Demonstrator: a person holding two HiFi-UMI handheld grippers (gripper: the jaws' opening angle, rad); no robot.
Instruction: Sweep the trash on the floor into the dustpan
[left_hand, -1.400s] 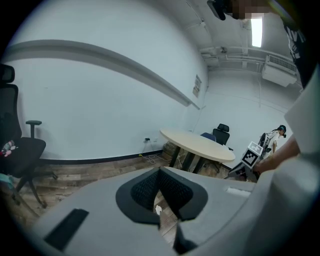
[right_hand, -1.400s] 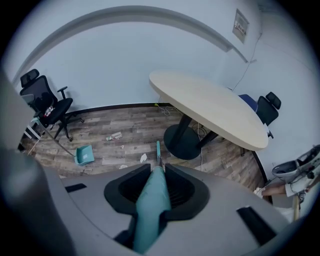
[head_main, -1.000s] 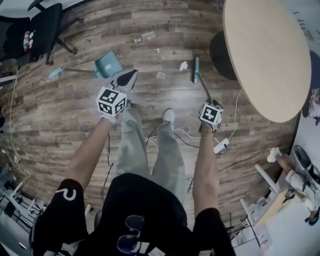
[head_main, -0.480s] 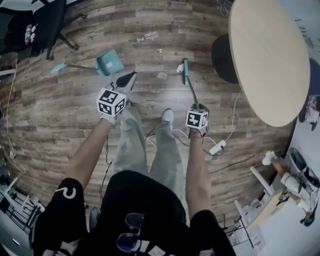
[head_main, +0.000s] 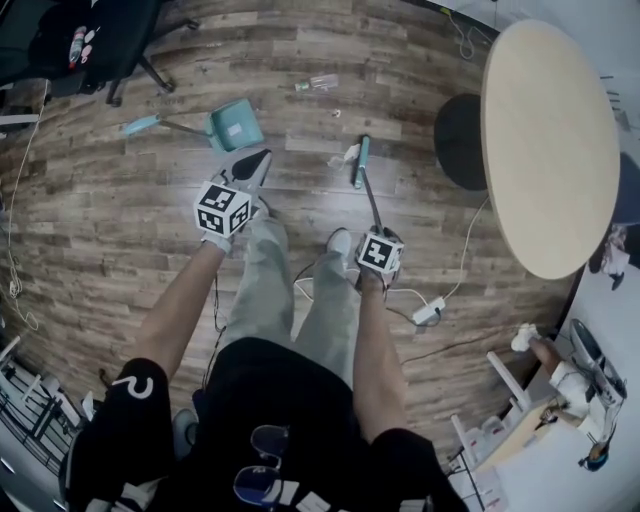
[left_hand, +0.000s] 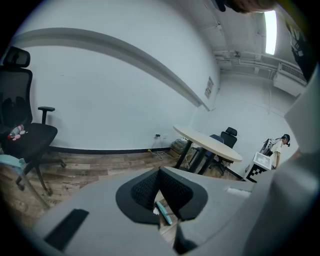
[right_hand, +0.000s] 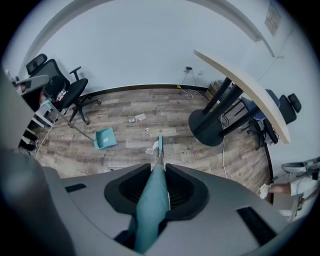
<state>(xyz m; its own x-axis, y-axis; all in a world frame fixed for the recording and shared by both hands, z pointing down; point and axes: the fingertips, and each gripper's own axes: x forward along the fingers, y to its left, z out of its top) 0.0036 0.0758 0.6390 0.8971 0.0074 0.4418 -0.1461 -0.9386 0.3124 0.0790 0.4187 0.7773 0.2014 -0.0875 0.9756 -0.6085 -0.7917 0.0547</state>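
Trash on a wood floor (head_main: 150, 230), seen from above a standing person: a crumpled white paper (head_main: 345, 155) lies mid-floor, touching the left side of a teal broom (head_main: 361, 160) head. Two smaller scraps (head_main: 316, 83) lie farther on, toward the far edge of the floor by the wall, well apart from the broom.

The right tongs (head_main: 375, 232) are closed on the broom's handle, which runs forward and down to the head. The left tongs (head_main: 258, 158) are closed with nothing between them and hover above the floor just near the dustpan (head_main: 237, 128). The teal dustpan lies flat to the left of the paper, its long handle pointing away toward the left edge of the floor and its mouth facing roughly toward the broom. Nothing holds it.

Risks, as a judgement: the paper looks light, so a quick stroke could flick it over the head or let it slip round the end and roll off course. A loose dustpan may slide or turn when the paper is pushed against its lip, so the paper stops short or goes underneath. The far scraps could be missed, being out of the broom's present line
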